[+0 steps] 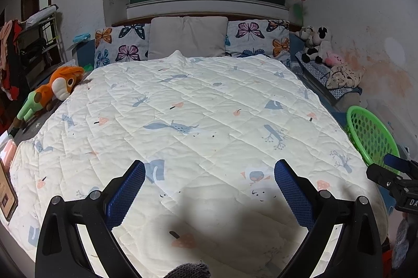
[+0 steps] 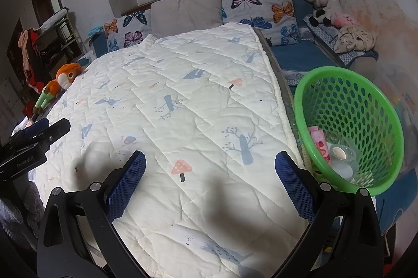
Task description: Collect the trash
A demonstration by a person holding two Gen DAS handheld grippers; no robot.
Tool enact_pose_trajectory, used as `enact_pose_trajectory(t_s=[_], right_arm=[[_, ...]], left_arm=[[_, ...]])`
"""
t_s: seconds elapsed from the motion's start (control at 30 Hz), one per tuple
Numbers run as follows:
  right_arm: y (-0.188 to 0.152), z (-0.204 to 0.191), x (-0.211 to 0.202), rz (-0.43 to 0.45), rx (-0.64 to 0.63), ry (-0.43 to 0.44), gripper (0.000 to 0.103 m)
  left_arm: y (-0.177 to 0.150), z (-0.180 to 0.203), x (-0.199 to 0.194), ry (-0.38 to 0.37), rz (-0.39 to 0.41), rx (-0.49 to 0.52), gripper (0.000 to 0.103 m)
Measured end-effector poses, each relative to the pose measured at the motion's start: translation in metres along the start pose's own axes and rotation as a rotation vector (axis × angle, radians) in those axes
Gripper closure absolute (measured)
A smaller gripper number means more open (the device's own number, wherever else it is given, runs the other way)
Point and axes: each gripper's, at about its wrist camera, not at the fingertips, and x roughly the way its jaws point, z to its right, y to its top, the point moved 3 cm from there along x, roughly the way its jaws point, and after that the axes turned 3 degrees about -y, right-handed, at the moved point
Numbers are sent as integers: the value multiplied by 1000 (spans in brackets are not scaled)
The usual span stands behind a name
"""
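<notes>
Both wrist views face headboard from bed foot; share quilt point(image 1: 209, 108), green basket point(image 2: 350, 84).

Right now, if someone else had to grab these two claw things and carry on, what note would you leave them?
Left gripper: open, empty, above the quilt.
Right gripper: open, empty, above the quilt too.
Green basket sits at the bed's right edge. In it: a pink wrapper and clear plastic cups.
No loose trash shows on the quilt.
Left: probably check round the bed's edges.
</notes>
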Motion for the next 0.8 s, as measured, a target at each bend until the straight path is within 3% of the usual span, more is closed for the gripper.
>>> enact_pose_trajectory(t_s=[0.8], right_arm=[[0, 0, 2, -2, -4, 1, 5]], left_arm=[[-1, 2, -2, -4, 0, 8, 7]])
